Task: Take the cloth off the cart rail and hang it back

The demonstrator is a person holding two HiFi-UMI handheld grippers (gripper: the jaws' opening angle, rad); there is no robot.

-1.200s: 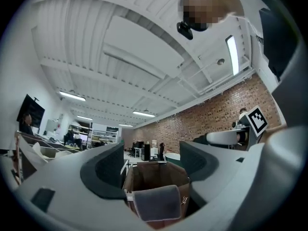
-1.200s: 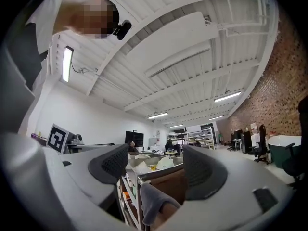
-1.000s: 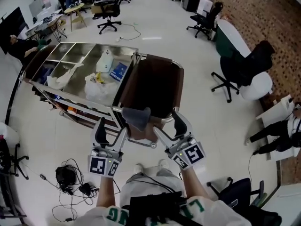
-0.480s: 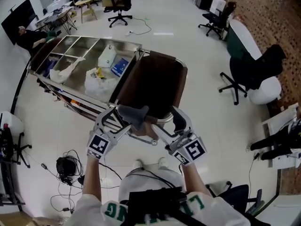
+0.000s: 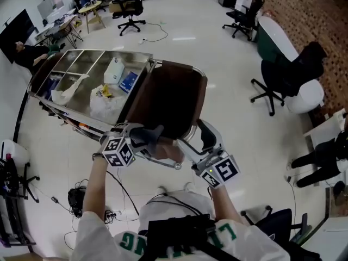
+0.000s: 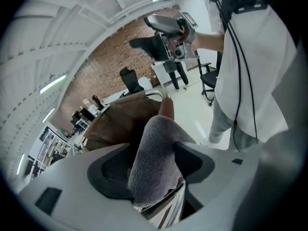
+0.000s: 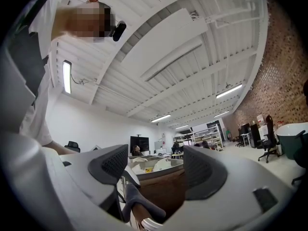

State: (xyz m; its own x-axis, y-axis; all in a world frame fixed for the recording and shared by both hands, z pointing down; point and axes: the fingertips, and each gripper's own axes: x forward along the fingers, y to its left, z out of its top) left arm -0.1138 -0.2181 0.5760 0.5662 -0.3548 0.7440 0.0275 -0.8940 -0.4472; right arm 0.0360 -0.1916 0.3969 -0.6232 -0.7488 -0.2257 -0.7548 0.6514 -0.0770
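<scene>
Item: grey cloth [image 5: 150, 136], draped in a fold over the chrome rail [image 5: 163, 162] at the near end of a steel cart [image 5: 33, 83], just in front of the cart's brown end section [image 5: 168, 99]. Left tool [image 5: 140, 140]: reaches the cloth from the left of the head view, rolled onto its side and angled downward, its marker cube [image 5: 118, 151] tilted toward the camera. Its jaws have just been closing. In the left gripper view the cloth [image 6: 156, 148] fills the gap of this tool [image 6: 154, 160], with a pad lying against it on either side. Left forearm [image 5: 93, 192]: bare, stretched forward and inward from the shoulder. Right tool [image 5: 193, 141]: held just to the right of the cloth and a little nearer the person, pointing forward over the rail, its marker cube [image 5: 220, 171] facing up. In the right gripper view this tool [image 7: 156, 170] has its jaws wide apart with only open air between them; the cloth [image 7: 137, 201] and the cart lie below them, and ceiling fills most of the frame. Right forearm [image 5: 223, 205]: extended forward. Cart compartments: a blue box [image 5: 129, 82], a white carton [image 5: 113, 69] and crumpled white plastic [image 5: 103, 105].
</scene>
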